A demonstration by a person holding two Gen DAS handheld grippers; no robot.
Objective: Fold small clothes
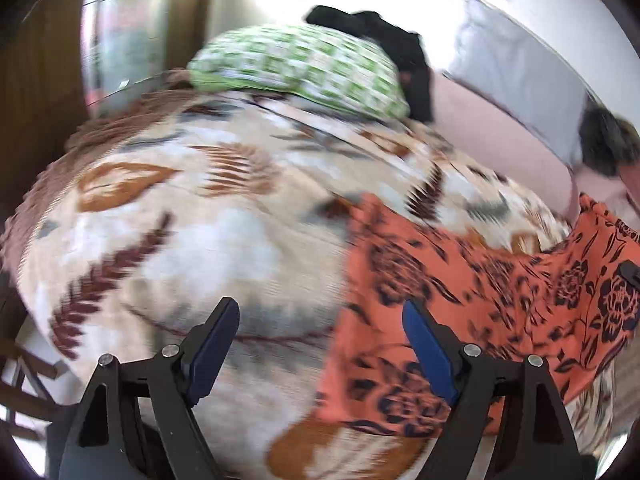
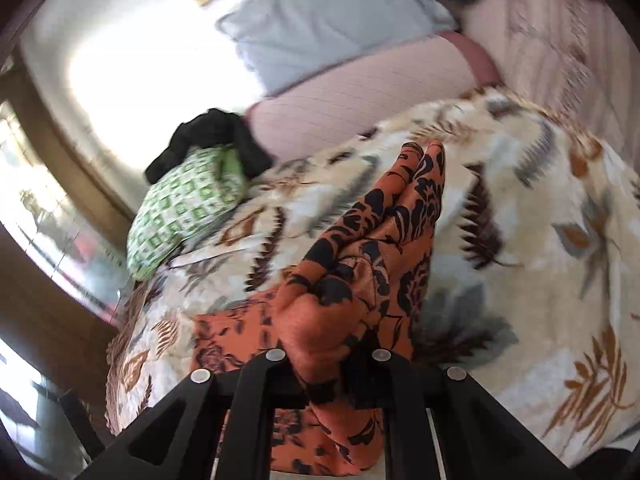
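While the orange floral garment (image 1: 460, 308) is lying spread near the front edge of the bed, over the leaf-patterned blanket (image 1: 192, 216), the right gripper (image 2: 336, 344) is clenching a bunched corner of it and holding that corner up off the blanket, probably so it can be carried across for a fold. The left gripper (image 1: 320, 344) is hovering released, its blue pads (image 1: 430, 356) wide apart over the garment's left edge, seemingly getting ready to pin or pinch it.

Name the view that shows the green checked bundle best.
Left wrist view: the green checked bundle lies broad and nearly whole beyond the blanket, though blurred. The right wrist view shows it smaller, off to the left.
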